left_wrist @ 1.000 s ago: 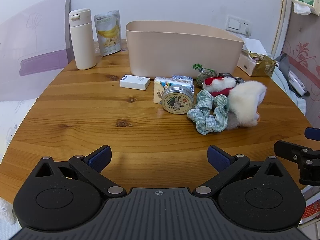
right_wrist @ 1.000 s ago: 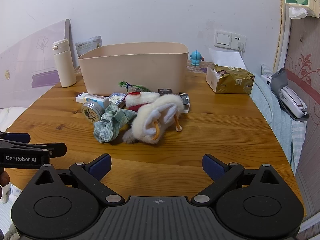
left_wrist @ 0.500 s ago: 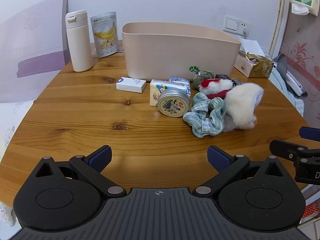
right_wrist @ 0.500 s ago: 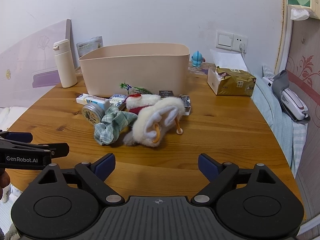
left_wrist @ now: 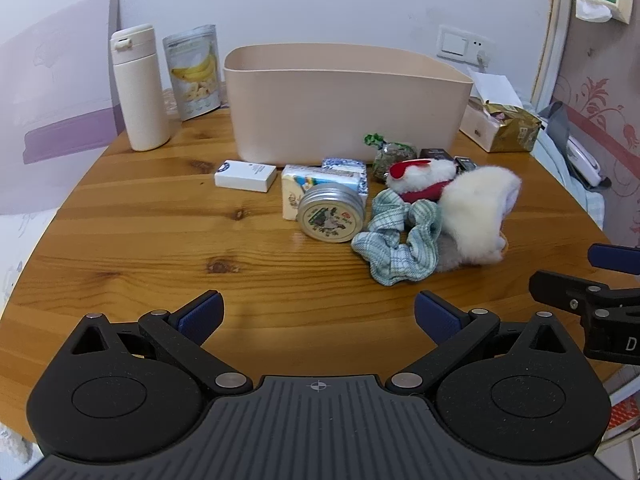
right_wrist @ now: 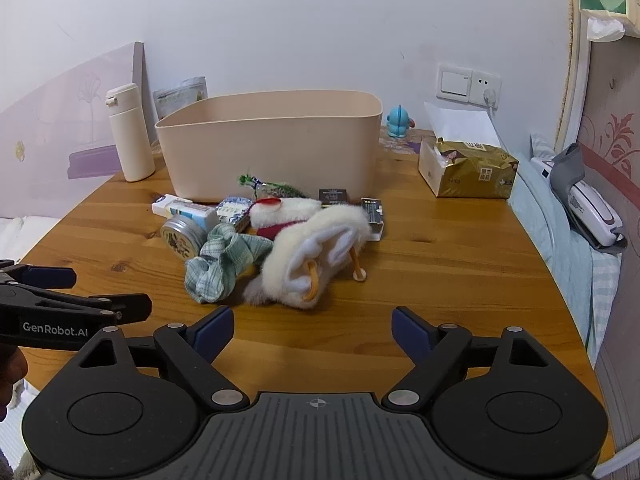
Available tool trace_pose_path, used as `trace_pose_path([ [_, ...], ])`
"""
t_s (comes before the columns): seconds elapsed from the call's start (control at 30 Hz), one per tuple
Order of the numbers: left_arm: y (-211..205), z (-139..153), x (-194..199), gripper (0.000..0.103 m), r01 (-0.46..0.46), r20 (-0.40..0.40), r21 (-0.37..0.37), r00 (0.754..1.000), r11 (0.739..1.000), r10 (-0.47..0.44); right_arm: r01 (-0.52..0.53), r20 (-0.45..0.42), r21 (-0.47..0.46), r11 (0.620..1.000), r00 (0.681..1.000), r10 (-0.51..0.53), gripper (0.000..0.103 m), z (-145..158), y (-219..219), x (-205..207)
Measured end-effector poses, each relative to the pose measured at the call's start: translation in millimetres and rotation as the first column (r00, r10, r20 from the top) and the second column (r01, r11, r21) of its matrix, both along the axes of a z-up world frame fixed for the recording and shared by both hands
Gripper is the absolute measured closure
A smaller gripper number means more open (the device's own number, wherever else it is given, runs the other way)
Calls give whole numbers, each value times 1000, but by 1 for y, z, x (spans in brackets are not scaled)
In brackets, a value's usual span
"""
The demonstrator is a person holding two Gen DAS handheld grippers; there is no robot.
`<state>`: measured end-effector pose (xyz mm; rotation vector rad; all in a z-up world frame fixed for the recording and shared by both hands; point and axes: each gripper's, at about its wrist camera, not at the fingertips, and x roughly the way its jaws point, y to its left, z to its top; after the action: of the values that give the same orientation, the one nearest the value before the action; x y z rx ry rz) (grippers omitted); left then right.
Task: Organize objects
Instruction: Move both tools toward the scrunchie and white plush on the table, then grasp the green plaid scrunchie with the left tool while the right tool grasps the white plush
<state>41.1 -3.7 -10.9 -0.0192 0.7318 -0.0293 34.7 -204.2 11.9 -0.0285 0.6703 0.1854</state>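
Note:
A beige plastic bin (left_wrist: 344,102) (right_wrist: 272,148) stands at the back of the round wooden table (left_wrist: 160,240). In front of it lie a white box (left_wrist: 245,176), a soap bar (left_wrist: 316,184), a round tin (left_wrist: 331,218) (right_wrist: 183,237), a green checked scrunchie (left_wrist: 396,240) (right_wrist: 222,262), a red-and-white plush (left_wrist: 424,176) and a white fluffy piece (left_wrist: 480,208) (right_wrist: 320,248). My left gripper (left_wrist: 318,316) is open over the near table, short of the tin. My right gripper (right_wrist: 312,330) is open, just short of the fluffy piece.
A white flask (left_wrist: 140,88) and a banana snack pouch (left_wrist: 194,72) stand back left. A gold tissue box (right_wrist: 468,168) and a blue figurine (right_wrist: 398,120) sit back right. A bed with a white device (right_wrist: 592,208) lies past the table's right edge.
Both grippers have drawn back and risen slightly, so the pile looks a little farther off. The right gripper's jaws have narrowed a little. No object has moved.

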Motion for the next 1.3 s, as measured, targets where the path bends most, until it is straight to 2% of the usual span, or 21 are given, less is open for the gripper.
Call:
trace_pose_path([
  [0.43, -11, -1, 30, 0, 42, -43, -40, 998, 998, -44, -3, -27, 10, 1000, 1000, 4, 23, -4, -9, 24],
  [0.83, -15, -9, 64, 2, 49, -99, -57, 994, 997, -55, -28, -77, 37, 999, 997, 30, 25, -12, -11, 53],
  [1.0, -15, -12, 75, 7, 52, -121, -74, 991, 996, -61, -45, -92, 60, 997, 994, 50, 25, -15, -8, 65],
  [1.3, -22, -21, 93, 25, 94, -181, -116, 977, 989, -114, -49, -128, 69, 996, 990, 58, 32, -21, -6, 83],
])
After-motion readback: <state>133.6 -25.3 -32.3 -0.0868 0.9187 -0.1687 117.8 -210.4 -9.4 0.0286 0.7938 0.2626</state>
